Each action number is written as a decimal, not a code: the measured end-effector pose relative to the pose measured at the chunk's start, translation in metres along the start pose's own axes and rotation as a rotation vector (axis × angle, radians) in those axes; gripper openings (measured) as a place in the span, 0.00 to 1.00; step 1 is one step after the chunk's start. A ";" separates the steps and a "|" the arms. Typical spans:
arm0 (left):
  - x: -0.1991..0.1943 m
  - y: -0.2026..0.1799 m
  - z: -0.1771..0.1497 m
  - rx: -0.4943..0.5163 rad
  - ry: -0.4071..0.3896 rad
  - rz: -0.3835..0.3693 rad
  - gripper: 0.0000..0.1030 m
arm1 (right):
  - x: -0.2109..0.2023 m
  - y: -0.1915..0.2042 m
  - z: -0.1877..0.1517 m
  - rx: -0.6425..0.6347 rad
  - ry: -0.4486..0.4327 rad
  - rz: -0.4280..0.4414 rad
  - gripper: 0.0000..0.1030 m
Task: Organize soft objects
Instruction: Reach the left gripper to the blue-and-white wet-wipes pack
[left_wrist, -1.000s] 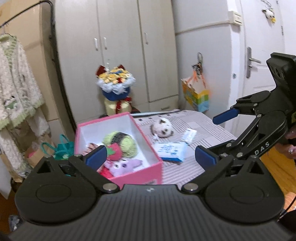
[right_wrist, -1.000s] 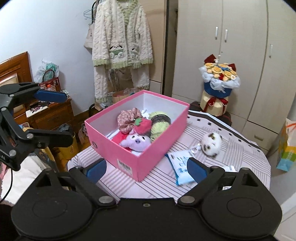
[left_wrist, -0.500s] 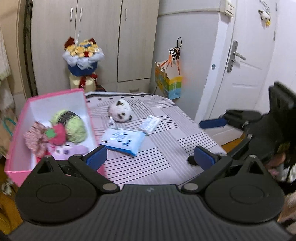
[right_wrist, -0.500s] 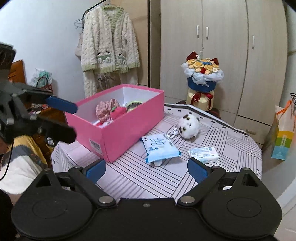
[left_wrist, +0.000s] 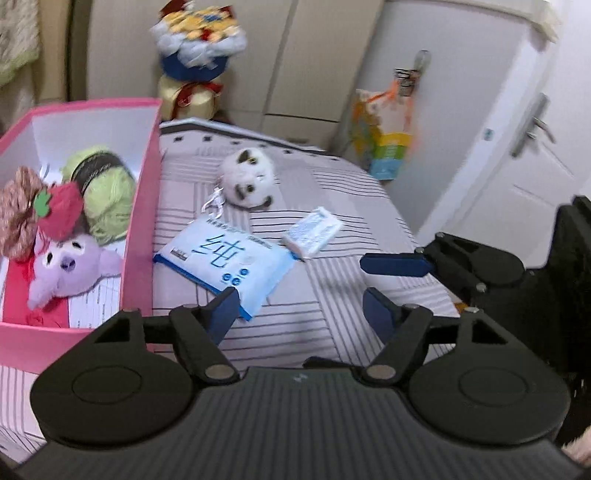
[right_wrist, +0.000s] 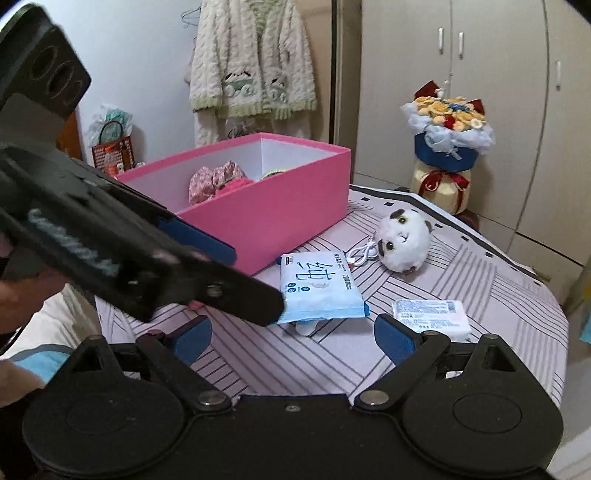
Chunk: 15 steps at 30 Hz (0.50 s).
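Note:
A pink box (left_wrist: 146, 206) on the striped table holds a purple plush elephant (left_wrist: 70, 266), a red strawberry plush (left_wrist: 61, 210), green yarn (left_wrist: 107, 184) and a floral scrunchie (left_wrist: 16, 206). Right of the box lie a blue-and-white wipes pack (left_wrist: 225, 258), a small tissue pack (left_wrist: 314, 230) and a white plush animal (left_wrist: 249, 181). My left gripper (left_wrist: 303, 314) hangs low over the table, its jaws closing with nothing pressed between them. The wipes pack's near corner sits by its left finger. My right gripper (right_wrist: 293, 338) is open and empty, short of the wipes pack (right_wrist: 317, 284).
A flower bouquet (right_wrist: 448, 122) stands behind the table by the wardrobe. A knitted cardigan (right_wrist: 255, 62) hangs at the back left. A colourful gift bag (left_wrist: 384, 140) hangs near the white door (left_wrist: 517, 147). The table's rounded edge (right_wrist: 554, 306) falls away on the right.
Both grippers came down and closer to the table. The left view swung from the box toward the wipes pack and its jaws narrowed. The left gripper now crosses the right view.

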<state>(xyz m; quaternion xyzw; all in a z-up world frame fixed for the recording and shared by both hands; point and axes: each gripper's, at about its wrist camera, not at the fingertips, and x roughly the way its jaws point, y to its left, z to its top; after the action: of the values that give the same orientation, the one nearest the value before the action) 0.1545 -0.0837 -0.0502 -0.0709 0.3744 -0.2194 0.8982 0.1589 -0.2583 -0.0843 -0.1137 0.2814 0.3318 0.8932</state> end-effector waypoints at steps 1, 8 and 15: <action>0.007 0.002 0.001 -0.015 0.010 0.013 0.68 | 0.006 -0.003 0.001 -0.005 -0.004 0.003 0.94; 0.042 0.009 0.006 -0.113 0.048 0.078 0.66 | 0.042 -0.022 0.004 -0.026 -0.020 0.075 0.94; 0.060 0.022 0.006 -0.216 0.064 0.115 0.66 | 0.069 -0.031 0.005 -0.041 0.019 0.086 0.95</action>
<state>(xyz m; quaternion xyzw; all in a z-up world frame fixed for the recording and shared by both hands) 0.2039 -0.0909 -0.0906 -0.1385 0.4277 -0.1280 0.8840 0.2247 -0.2432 -0.1196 -0.1232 0.2876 0.3744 0.8729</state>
